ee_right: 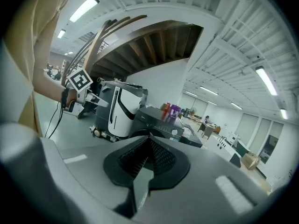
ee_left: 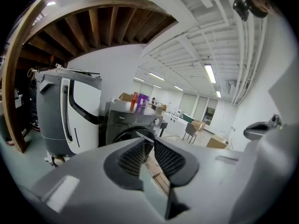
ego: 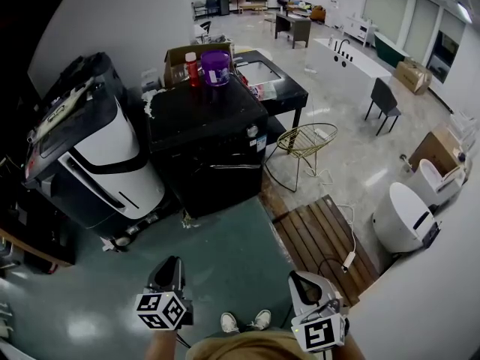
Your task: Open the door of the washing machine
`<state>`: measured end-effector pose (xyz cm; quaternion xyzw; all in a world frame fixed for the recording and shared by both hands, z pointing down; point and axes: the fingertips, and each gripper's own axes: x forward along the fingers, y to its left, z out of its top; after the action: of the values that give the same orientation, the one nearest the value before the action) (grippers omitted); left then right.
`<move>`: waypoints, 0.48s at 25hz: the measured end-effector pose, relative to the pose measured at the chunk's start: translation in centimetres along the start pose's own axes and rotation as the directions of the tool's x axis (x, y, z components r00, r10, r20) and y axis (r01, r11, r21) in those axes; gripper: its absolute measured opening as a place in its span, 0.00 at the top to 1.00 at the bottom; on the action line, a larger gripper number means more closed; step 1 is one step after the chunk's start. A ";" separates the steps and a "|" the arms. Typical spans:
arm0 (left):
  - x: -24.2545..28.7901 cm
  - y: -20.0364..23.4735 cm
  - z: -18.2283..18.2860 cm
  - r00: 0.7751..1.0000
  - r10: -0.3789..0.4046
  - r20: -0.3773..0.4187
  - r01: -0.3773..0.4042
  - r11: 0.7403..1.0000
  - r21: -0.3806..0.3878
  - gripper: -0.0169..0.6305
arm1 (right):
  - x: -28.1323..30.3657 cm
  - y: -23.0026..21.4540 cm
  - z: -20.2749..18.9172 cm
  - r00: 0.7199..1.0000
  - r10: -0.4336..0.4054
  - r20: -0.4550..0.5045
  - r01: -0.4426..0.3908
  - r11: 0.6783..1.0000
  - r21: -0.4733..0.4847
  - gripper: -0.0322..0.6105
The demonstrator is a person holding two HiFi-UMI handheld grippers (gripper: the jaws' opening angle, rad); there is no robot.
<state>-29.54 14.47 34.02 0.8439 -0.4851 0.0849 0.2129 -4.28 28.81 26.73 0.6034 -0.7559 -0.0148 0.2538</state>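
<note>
The black front-loading washing machine (ego: 214,145) stands in the middle of the room, its round door (ego: 225,172) closed on the face that looks toward me. It also shows ahead as the washing machine (ee_left: 133,125) in the left gripper view and as the washing machine (ee_right: 159,120) in the right gripper view. My left gripper (ego: 169,266) and right gripper (ego: 300,280) hover close to my body, well short of the machine. The left gripper (ee_left: 149,146) is shut with nothing in it. The right gripper (ee_right: 148,143) is shut and empty too.
A tall white-and-black appliance (ego: 97,163) leans left of the washer. A purple tub (ego: 216,67) and a red bottle (ego: 192,67) stand on the washer's top. A wire chair (ego: 304,145) and a wooden pallet (ego: 322,238) lie to the right, over green floor (ego: 217,253).
</note>
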 end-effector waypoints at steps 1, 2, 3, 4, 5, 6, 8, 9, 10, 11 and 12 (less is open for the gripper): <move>0.2 0.0 -0.2 1.000 0.005 -0.003 -0.005 1.000 -0.007 0.87 | 0.0 -0.3 -0.3 1.000 -0.002 0.001 0.002 1.000 0.001 0.94; 0.3 0.0 -0.4 1.000 0.012 -0.006 -0.012 1.000 -0.010 0.87 | 0.0 -0.5 -0.6 1.000 -0.003 0.008 0.003 1.000 0.003 0.94; 0.5 0.0 -0.7 1.000 0.019 -0.011 -0.019 1.000 -0.009 0.85 | 0.1 -0.5 -1.1 1.000 -0.001 0.022 0.001 1.000 0.006 0.94; 0.7 -0.1 -1.0 1.000 0.025 -0.018 -0.025 1.000 -0.006 0.79 | 0.2 -0.6 -1.6 0.999 0.003 0.040 -0.003 1.000 0.009 0.94; 1.0 -0.2 -1.2 0.999 0.029 -0.026 -0.029 1.000 -0.002 0.70 | 0.3 -0.7 -2.0 0.999 0.007 0.050 -0.007 1.000 0.008 0.94; 1.3 -0.4 -1.4 0.999 0.034 -0.034 -0.034 0.999 0.000 0.65 | 0.4 -1.1 -2.1 0.999 0.009 0.046 -0.009 1.000 0.005 0.94; 1.9 -0.8 -1.9 0.998 0.038 -0.053 -0.038 0.999 0.003 0.55 | 0.4 -1.9 -2.2 1.000 0.010 0.024 -0.010 1.000 0.004 0.94; 2.4 -1.1 -2.1 0.997 0.034 -0.065 -0.034 0.999 0.003 0.47 | 0.5 -2.3 -2.3 1.000 0.011 0.019 -0.011 1.000 0.007 0.94; 2.9 -1.4 -2.4 0.997 0.027 -0.078 -0.027 1.000 0.000 0.38 | 0.7 -2.6 -2.6 1.000 0.013 0.016 -0.013 1.000 0.007 0.94; 3.4 -1.7 -2.5 0.996 0.019 -0.091 -0.019 1.000 -0.002 0.36 | 0.9 -2.9 -2.8 1.000 0.015 0.012 -0.015 1.000 0.006 0.94; 3.8 -2.0 -2.7 0.995 0.013 -0.102 -0.013 1.000 -0.002 0.34 | 1.0 -3.2 -2.9 1.000 0.016 0.007 -0.016 1.000 0.007 0.94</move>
<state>-25.65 13.57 37.20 0.8350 -0.4791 0.1287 0.2380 -0.33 27.81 28.58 0.5979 -0.7617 -0.0124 0.2492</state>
